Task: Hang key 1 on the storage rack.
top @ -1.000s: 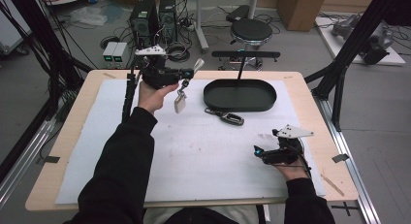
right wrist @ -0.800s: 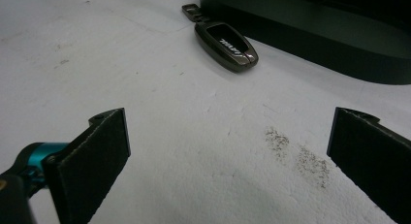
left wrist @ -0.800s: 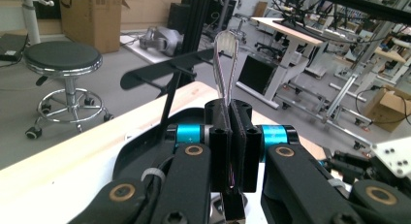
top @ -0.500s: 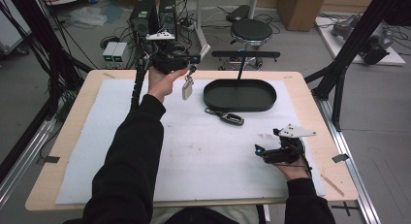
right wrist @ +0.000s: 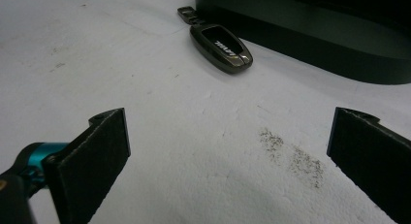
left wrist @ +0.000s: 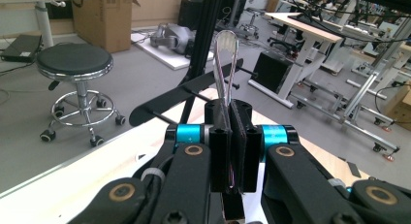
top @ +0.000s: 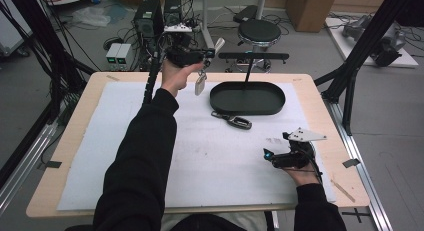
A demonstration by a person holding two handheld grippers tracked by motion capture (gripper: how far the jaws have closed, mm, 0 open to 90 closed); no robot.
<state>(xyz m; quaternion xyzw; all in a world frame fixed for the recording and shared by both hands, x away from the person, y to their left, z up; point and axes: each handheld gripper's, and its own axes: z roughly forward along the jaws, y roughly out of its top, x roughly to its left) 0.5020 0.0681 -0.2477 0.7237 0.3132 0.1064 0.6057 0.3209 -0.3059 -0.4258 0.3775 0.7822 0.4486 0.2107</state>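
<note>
Left gripper (top: pixel 209 52) clamps a key strap (left wrist: pixel 226 59), lifted at far left above the hook stand (top: pixel 254 55). Right gripper (top: pixel 268 156) gapes, idle near right. Risk: swinging tag (top: pixel 200 84) misses peg, thin loop slips.

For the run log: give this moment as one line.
left gripper: shut on key strap, tag hanging, raised beside stand bar | right gripper: open, resting on mat | key fob: on mat beside tray
</note>
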